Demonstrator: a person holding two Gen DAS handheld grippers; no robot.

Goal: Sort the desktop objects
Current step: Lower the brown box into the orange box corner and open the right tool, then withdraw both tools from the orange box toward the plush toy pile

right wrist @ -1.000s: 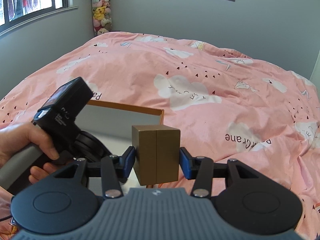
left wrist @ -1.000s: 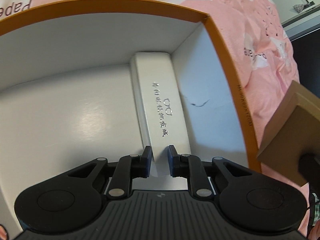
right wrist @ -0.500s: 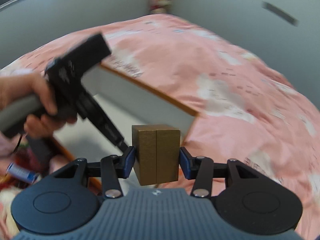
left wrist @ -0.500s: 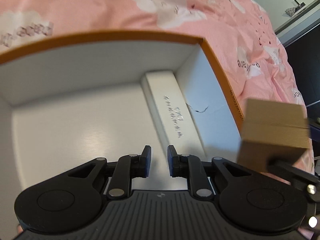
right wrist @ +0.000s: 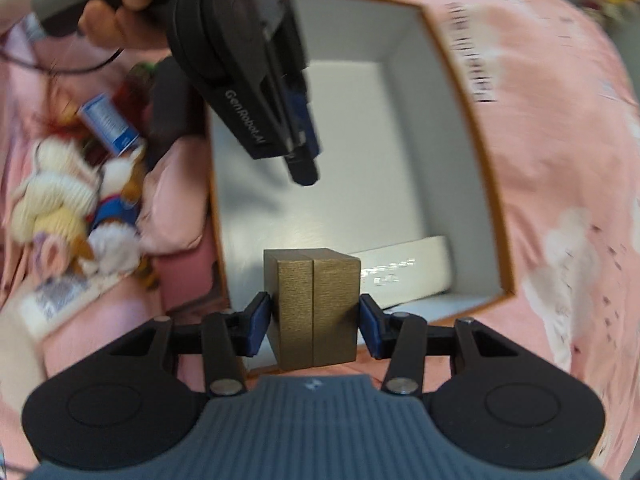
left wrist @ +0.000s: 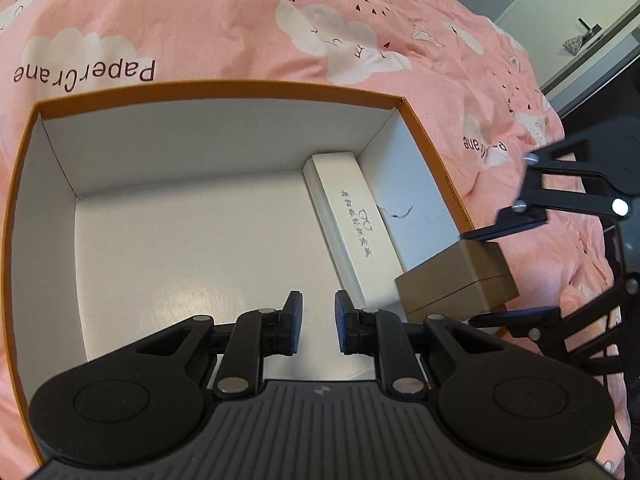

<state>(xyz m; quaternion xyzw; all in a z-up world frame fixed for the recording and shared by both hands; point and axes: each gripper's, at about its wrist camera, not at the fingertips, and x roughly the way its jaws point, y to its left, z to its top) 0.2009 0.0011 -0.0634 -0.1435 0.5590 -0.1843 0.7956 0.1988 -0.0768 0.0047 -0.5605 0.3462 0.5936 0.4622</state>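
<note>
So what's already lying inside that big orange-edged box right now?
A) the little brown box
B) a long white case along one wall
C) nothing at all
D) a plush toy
B: a long white case lies on the floor of the orange-edged box against one side wall, while the brown box is clamped in the right gripper above the box's edge.

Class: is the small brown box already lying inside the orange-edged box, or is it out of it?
Out. The brown box is clamped in the right gripper, above the orange-edged box's corner.
</note>
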